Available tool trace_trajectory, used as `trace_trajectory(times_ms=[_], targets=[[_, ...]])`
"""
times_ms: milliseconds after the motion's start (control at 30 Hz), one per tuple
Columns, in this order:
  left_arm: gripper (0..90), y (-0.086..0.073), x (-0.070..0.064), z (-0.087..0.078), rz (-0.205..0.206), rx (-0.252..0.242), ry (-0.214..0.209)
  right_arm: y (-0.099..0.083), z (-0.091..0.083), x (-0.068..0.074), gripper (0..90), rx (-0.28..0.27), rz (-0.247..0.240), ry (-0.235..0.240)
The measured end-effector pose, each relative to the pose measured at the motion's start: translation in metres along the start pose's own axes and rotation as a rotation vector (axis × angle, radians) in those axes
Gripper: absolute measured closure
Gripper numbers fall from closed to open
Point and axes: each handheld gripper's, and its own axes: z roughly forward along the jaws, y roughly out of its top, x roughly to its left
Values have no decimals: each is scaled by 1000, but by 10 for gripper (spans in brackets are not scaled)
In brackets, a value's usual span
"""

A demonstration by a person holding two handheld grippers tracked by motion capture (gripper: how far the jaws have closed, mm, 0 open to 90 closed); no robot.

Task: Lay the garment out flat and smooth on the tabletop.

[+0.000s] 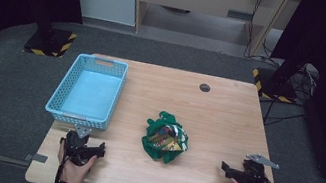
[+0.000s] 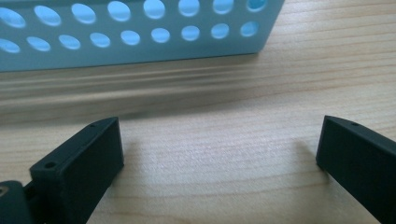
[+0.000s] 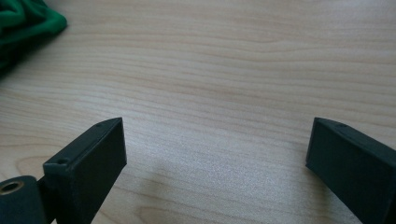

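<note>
A crumpled green cloth (image 1: 165,137) with a multicoloured patterned part lies in the middle of the wooden table (image 1: 227,118). A light blue perforated basket (image 1: 87,91) stands at the table's left, nothing inside it. My left gripper (image 1: 101,149) rests low near the front left edge, just in front of the basket, jaws wide open over bare wood. In the left gripper view the gripper (image 2: 219,135) faces the basket wall (image 2: 140,53). My right gripper (image 1: 224,167) sits near the front right edge, open. In the right gripper view it (image 3: 217,135) has the cloth's edge (image 3: 28,23) at upper left.
A dark round grommet (image 1: 205,87) is set in the table's far side. Stand bases with yellow-black stripes (image 1: 50,43) (image 1: 274,83) sit on the grey floor behind both far corners, and cables (image 1: 300,77) trail at the right.
</note>
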Motion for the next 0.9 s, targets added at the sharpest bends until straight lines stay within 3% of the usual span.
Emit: trace_trajectory(times_ms=[167, 367, 900], targets=[[0, -1, -1, -1, 9, 0, -10, 5, -10, 7, 72, -56, -39, -10], [7, -1, -2, -1, 14, -3, -14, 16, -17, 17, 83, -97, -65, 23], [7, -1, -2, -1, 16, -3, -15, 39, -26, 36, 85, -123, -114, 49]])
